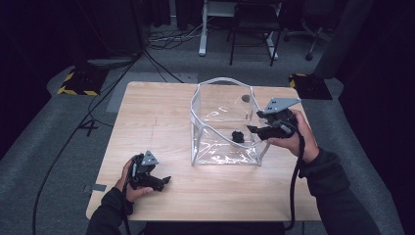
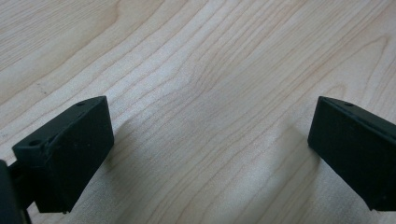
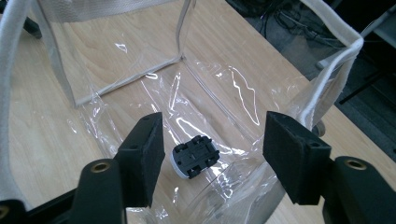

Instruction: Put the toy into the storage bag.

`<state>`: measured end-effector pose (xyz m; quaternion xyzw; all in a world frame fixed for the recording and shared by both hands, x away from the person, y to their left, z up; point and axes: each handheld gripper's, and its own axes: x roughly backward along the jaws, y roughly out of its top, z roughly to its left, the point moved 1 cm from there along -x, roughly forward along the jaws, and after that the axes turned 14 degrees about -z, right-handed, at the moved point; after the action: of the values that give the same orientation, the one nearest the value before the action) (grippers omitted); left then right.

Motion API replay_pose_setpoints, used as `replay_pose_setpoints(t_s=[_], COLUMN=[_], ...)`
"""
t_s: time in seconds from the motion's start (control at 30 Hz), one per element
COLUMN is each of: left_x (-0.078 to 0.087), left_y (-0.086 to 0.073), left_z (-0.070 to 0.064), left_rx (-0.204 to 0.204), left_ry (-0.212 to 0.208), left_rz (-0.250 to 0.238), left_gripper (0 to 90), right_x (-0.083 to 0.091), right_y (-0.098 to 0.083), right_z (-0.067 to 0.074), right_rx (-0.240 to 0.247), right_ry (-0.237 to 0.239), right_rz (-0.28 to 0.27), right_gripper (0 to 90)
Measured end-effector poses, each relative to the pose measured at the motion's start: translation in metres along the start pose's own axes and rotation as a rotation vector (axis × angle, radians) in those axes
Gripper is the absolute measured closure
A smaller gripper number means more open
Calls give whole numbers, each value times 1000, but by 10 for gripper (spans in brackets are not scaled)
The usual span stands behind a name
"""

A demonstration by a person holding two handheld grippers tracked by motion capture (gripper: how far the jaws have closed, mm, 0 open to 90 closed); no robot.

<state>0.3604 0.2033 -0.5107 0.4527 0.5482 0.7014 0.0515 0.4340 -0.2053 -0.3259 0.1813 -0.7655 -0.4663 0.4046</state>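
A clear plastic bag (image 1: 222,105) with a white rim stands open on the wooden table (image 1: 151,117). On its floor lies a small black object (image 1: 238,136) with a white edge (image 3: 195,157), much like a toy car on its back. My right gripper (image 1: 253,130) hangs over the bag's right rim (image 3: 348,39). In the right gripper view the right gripper (image 3: 212,128) is open above the object and not touching it. My left gripper (image 1: 165,181) rests near the table's front left, open (image 2: 212,109) over bare wood, nothing between its fingers.
The table's edge runs close to the bag's right side. Beyond the far edge is grey carpet with cables (image 1: 161,39), a chair (image 1: 254,29) and two yellow-and-black striped bases (image 1: 78,83). Bare wood (image 2: 210,46) lies left of the bag.
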Motion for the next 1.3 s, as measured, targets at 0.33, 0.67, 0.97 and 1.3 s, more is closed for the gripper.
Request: replay_pose_setpoints(t_s=[0.33, 0.67, 0.97, 1.3], left_x=[0, 0, 0, 0], left_y=[0, 0, 0, 0], left_z=[0, 0, 0, 0], left_rx=[1, 0, 0, 2], left_ry=[-1, 0, 0, 0], left_rz=[-1, -1, 0, -1], left_gripper=[5, 5, 5, 5], right_x=[10, 21, 32, 46], right_y=[-3, -10, -17, -29], right_z=[-1, -10, -21, -32], right_rx=[21, -2, -40, -100], right_ry=[-12, -61, -111, -152], right_rz=[-44, -91, -119, -166], right_gripper=[327, 309, 285, 281])
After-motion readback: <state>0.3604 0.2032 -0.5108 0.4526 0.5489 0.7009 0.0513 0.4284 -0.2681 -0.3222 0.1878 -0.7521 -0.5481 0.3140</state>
